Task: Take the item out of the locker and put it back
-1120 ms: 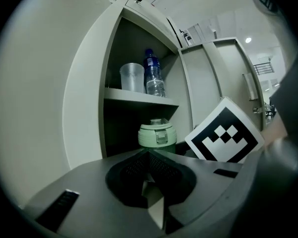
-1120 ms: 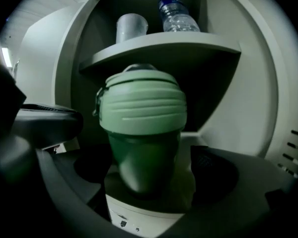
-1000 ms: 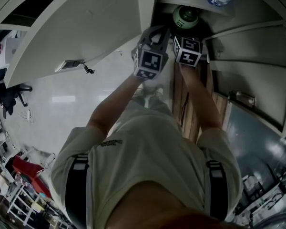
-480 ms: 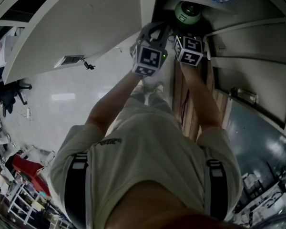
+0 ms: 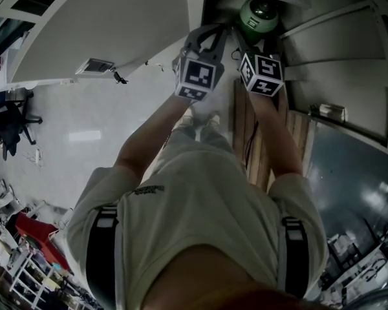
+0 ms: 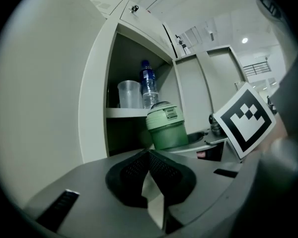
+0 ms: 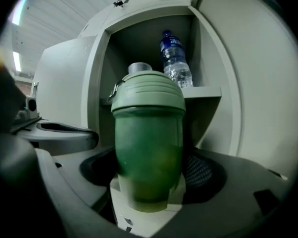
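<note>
Right gripper view: right gripper [image 7: 149, 180] jaws, just closing, clamp the flask [image 7: 148, 133] upright before the open locker [image 7: 213, 58], bottle at 1 o'clock. Left gripper [image 6: 150, 157], at 9 o'clock, is pinched together, empty.

the cup [image 7: 148, 148] is green, the bottle [image 7: 175, 63] blue-topped, the locker [image 6: 94, 98] white, the marker cube [image 5: 196, 77] black-and-white squares.

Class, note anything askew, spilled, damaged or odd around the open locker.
Nothing stands out. The green flask sits upright in the right gripper, whose jaws have just been closing; water bottle and cup stand upright on the shelf.
</note>
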{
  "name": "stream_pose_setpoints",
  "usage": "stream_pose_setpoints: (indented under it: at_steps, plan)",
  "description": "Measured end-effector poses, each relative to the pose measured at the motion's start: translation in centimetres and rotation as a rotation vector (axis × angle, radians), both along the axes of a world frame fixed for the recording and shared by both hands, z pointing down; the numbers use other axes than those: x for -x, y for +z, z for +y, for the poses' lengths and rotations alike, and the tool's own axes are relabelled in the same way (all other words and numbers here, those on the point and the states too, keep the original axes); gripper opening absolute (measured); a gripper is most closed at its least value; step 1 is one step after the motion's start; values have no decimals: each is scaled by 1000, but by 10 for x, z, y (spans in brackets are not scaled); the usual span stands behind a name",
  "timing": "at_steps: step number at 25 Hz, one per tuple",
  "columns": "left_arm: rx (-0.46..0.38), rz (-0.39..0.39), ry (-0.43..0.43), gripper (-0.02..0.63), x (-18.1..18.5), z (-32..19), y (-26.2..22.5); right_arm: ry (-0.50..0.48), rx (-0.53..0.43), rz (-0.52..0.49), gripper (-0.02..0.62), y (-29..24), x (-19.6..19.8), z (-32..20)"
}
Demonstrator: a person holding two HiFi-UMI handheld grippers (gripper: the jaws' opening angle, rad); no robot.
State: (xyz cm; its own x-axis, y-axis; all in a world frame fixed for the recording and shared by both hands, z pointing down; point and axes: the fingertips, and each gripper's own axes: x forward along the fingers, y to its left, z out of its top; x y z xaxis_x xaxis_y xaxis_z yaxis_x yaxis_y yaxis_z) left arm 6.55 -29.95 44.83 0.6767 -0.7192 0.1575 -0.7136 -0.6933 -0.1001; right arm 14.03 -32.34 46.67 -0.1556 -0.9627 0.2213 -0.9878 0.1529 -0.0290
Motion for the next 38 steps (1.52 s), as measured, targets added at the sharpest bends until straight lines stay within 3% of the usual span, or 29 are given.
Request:
stream_pose_setpoints:
  at_steps: [19,23,33,38]
  plan:
    - [-196,49,68,12,10,67,-132,-124,-237,25,394,-156,12,105]
    - [-216,76,74,12,14,79,-149,-164,-235,25,394,-161,12,125]
    - [-278,59,92,12,21,119,-157,-237,-241,43,394,-164,21,160]
    - [-232,31,79,12,30,136,-139,-275,-237,20,394,-166,30,177]
